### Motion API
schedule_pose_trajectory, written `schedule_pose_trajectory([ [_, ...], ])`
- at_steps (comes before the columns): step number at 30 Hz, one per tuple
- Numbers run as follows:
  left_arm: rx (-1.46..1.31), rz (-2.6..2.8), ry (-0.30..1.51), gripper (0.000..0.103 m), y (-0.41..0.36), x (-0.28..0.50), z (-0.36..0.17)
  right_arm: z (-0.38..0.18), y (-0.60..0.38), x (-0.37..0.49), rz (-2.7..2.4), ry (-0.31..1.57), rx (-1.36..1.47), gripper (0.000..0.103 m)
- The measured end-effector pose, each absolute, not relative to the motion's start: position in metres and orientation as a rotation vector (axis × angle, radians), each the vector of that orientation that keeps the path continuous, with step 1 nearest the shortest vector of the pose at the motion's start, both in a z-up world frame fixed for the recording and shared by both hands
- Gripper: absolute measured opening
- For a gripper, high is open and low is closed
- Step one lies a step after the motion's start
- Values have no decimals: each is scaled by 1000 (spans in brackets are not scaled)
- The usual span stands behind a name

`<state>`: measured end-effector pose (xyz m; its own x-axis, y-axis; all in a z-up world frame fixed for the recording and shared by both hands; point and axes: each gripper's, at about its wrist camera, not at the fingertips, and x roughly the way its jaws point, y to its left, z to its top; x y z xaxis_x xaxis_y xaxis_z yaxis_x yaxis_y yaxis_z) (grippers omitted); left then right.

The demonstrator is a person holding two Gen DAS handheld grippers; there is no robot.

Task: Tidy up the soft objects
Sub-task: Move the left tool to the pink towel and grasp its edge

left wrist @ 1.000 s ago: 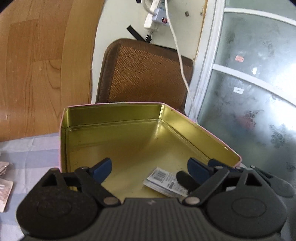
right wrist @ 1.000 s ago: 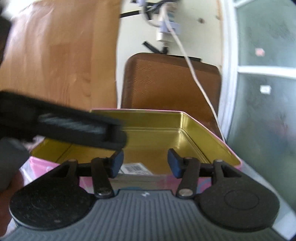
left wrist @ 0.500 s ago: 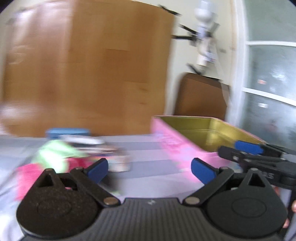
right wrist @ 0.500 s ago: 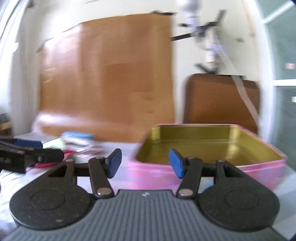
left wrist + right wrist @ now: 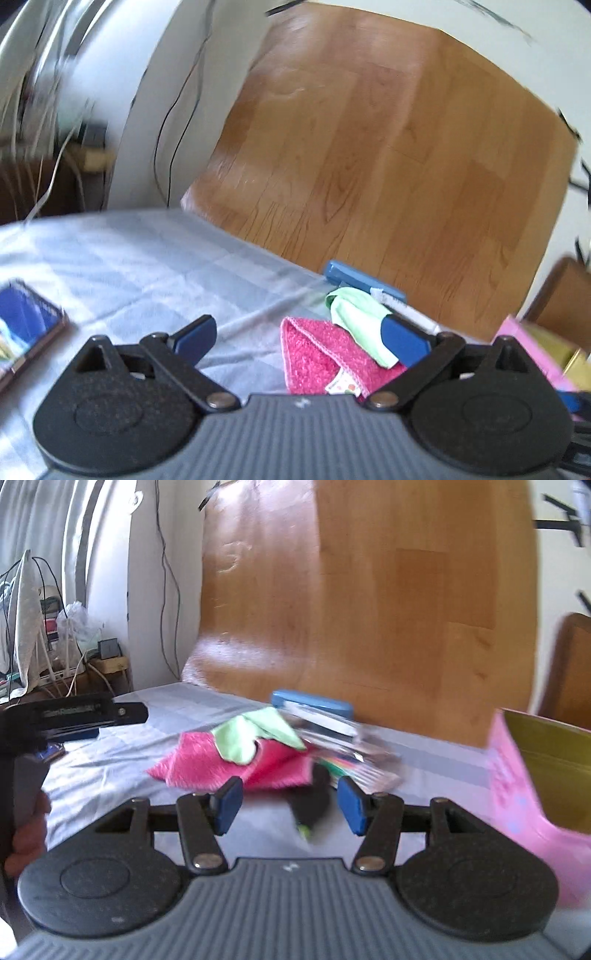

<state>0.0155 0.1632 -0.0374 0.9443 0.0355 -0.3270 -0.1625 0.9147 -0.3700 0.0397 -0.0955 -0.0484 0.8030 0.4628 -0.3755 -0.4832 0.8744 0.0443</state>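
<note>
Pink towel [image 5: 317, 354] on bench [image 5: 147, 258], pale green cloth [image 5: 358, 314] draped over far edge. Left claw [image 5: 301, 338] wide apart, empty, towel straight ahead toward right pad. Right claw [image 5: 290, 805] half-spread, empty, farther back; dark item between.

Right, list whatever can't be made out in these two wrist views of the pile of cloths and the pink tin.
- Inside of the pink metal tin: cut off by the right edge in both views.
- Flat printed packets behind the fuzzy pink cloth: motion blur in the right wrist view hides any print.
- Small dark object between the right gripper's fingers: blurred, unidentifiable.
- Blue box: partly covered by the light green cloth in the left wrist view.
</note>
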Motion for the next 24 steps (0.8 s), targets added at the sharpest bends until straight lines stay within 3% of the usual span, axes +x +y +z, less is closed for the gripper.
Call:
schedule_pose_trajectory([
  [6, -476, 81, 335, 99, 175, 16, -40, -58, -48, 91, 504, 465, -87, 57],
  [7, -467, 81, 333, 99, 174, 15, -39, -62, -43, 96, 497, 484, -103, 51],
  [8, -455, 82, 332, 99, 172, 13, -40, -66, -37, 104, 495, 513, -115, 23],
  [9, -444, 82, 331, 99, 171, 14, -41, -70, -35, 110, 495, 545, -111, 6],
  [24, -347, 26, 328, 100, 150, 9, -34, -57, -174, -23, 398, 396, 24, 5],
])
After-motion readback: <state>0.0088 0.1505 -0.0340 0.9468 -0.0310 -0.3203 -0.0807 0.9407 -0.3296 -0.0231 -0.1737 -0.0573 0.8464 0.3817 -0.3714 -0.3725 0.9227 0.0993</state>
